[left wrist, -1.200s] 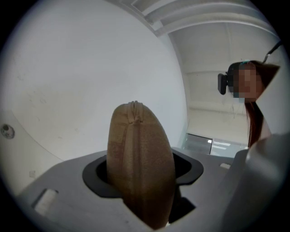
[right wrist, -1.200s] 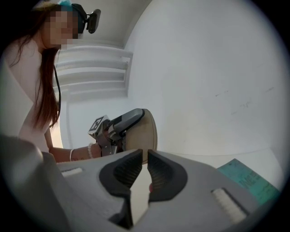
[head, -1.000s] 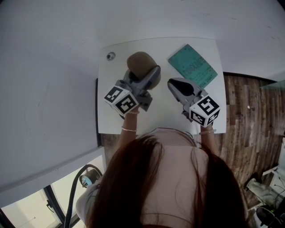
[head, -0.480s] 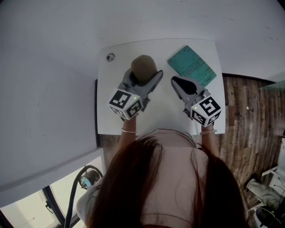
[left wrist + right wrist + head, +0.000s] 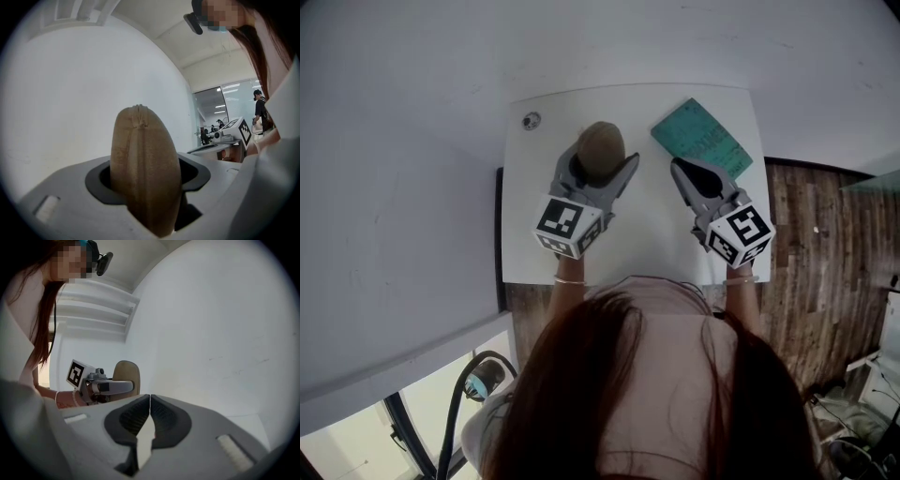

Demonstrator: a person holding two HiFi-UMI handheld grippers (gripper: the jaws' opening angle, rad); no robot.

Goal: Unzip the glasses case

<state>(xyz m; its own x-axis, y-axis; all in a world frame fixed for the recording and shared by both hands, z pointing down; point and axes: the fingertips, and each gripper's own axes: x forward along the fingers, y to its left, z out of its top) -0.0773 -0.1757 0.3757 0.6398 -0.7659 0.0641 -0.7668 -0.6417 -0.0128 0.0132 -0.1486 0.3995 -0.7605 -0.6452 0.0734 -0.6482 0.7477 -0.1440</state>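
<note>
The left gripper is clamping the glasses case; the right gripper, closed and empty, is probably needing to open and pinch the zipper.

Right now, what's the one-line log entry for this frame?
left gripper: shut on glasses case, case upright | right gripper: shut, empty, apart from case | zip: looks closed | table: teal booklet lying flat

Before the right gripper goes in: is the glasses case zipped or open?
Zipped shut: the glasses case, upright in the left gripper, shows its zipper seam closed with no gap.
</note>
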